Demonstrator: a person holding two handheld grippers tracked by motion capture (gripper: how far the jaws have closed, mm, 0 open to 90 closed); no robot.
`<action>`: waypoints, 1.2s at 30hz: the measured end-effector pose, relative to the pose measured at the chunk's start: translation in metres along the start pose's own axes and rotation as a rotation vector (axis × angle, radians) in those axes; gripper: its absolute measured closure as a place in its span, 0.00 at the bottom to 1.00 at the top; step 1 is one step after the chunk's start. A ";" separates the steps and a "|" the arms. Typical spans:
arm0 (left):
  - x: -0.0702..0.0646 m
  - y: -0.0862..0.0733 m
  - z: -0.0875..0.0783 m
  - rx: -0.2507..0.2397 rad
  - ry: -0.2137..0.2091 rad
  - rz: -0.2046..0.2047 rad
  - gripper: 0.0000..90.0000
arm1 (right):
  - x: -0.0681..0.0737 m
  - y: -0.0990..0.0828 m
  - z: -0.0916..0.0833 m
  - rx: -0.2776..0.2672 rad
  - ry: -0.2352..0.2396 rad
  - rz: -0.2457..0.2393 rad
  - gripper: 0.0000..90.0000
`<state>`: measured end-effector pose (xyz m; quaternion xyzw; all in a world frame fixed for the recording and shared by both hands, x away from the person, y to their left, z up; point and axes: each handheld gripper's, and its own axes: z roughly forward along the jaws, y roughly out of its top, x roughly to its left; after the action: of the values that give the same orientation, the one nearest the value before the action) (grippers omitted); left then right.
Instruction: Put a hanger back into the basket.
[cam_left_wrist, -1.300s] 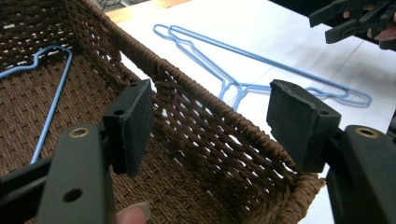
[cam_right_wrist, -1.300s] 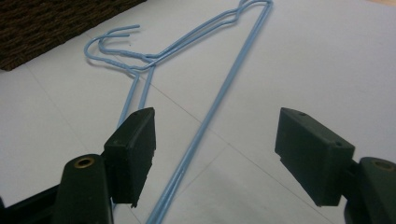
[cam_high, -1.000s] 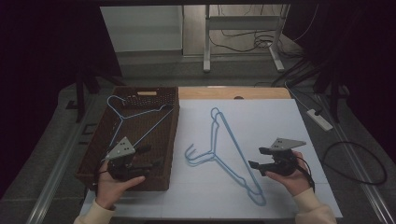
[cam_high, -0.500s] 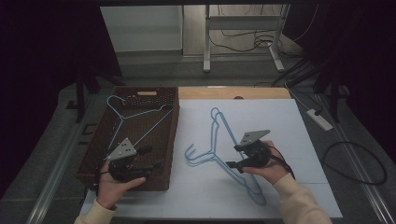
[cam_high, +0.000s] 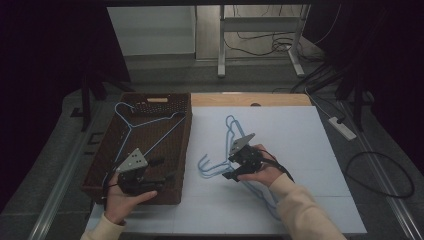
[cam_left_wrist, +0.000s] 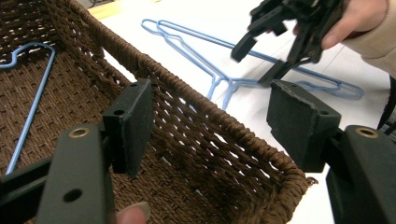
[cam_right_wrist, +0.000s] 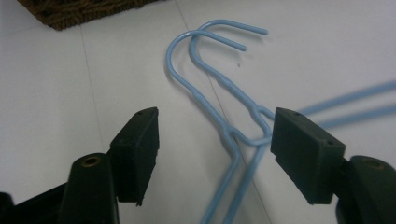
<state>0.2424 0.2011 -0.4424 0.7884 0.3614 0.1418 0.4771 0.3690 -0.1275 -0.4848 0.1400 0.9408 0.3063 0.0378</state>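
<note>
Right tongs (cam_high: 234, 167): over the last second they travel from the table's right side toward the middle and now hang over the necks of the two blue hangers (cam_high: 235, 150); jaws have just been narrowing, still apart, necks between them, untouched.
Left tongs (cam_high: 162, 170): unmoved over the basket (cam_high: 186, 150), jaws apart, nothing between them.
Hangers on the white sheet (cam_high: 300, 140): stacked mid-table, hooks toward the basket.
Hanger in the basket (cam_high: 145, 125): one lies inside, at the table's left edge.
Reading: approach done; a grasp at the necks looks next, likely for a carry to the basket.
</note>
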 end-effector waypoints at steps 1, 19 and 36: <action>0.000 0.000 0.000 0.001 0.001 0.000 0.37 | 0.000 0.003 0.004 0.012 0.001 -0.016 0.39; 0.002 -0.001 0.000 0.002 0.002 -0.001 0.37 | 0.004 0.034 0.048 0.210 0.051 -0.184 0.68; 0.002 -0.001 -0.001 0.000 0.006 -0.002 0.37 | 0.008 0.044 0.054 0.307 0.108 -0.311 0.96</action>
<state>0.2430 0.2036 -0.4433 0.7877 0.3636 0.1439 0.4761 0.3800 -0.0602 -0.5022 -0.0192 0.9874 0.1569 0.0123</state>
